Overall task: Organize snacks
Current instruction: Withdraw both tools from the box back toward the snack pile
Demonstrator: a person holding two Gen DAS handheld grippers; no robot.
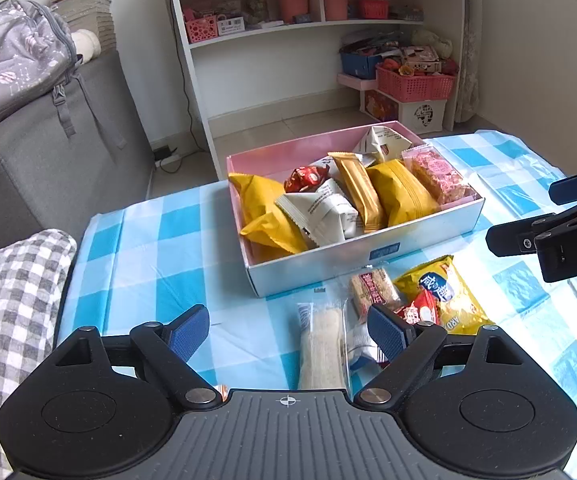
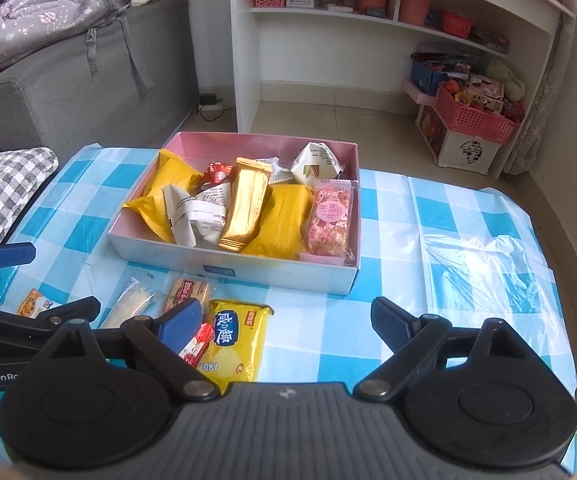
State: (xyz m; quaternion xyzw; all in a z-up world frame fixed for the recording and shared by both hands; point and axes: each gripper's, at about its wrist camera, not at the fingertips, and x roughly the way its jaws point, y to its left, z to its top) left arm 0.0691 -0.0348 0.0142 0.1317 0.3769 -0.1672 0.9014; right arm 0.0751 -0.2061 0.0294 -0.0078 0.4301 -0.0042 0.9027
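A white box with a pink inside (image 1: 368, 254) (image 2: 248, 272) stands on the checked table and holds several wrapped snacks, yellow, gold, white, red and pink. Loose snacks lie in front of it: a yellow chip bag (image 1: 454, 300) (image 2: 240, 344), a brown bar (image 1: 372, 290) (image 2: 188, 292), a pale clear-wrapped bar (image 1: 322, 348) (image 2: 128, 304), a small red pack (image 1: 418, 310) (image 2: 198, 344). My left gripper (image 1: 288, 332) is open and empty, low over the pale bar. My right gripper (image 2: 288, 324) is open and empty beside the chip bag; it also shows in the left wrist view (image 1: 536, 212).
The table has a blue-and-white checked plastic cover (image 2: 448, 240). A grey sofa with a backpack (image 1: 20, 68) is at the left, a checked cushion (image 1: 12, 300) by the table's left edge. White shelves (image 1: 316, 24) and pink baskets (image 1: 416, 84) stand behind.
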